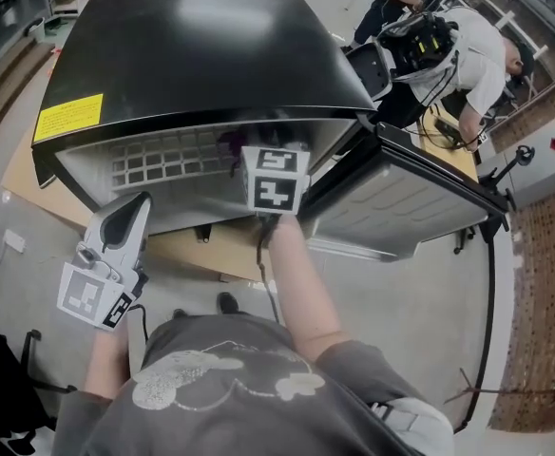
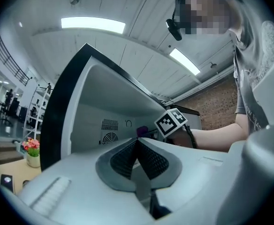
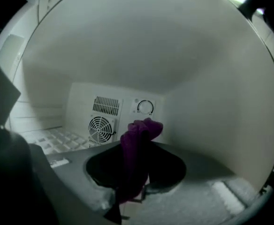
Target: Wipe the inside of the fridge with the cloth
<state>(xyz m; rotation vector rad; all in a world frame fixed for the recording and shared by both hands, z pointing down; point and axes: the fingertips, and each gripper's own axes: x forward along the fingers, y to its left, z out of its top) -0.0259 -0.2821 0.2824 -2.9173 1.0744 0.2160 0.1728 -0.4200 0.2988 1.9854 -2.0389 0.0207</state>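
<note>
Purple cloth (image 3: 136,142) inside wide-open fridge (image 3: 212,88)

No wording can be read anywhere. A yellow label (image 1: 68,117) sits on the black top of the fridge (image 1: 201,55), at a front corner; its print is too small to make out. The marks around the dial (image 3: 145,107) on the fridge's back wall are blurred. The marker cube (image 1: 277,179) at the fridge's opening carries only black-and-white squares, no letters.
</note>
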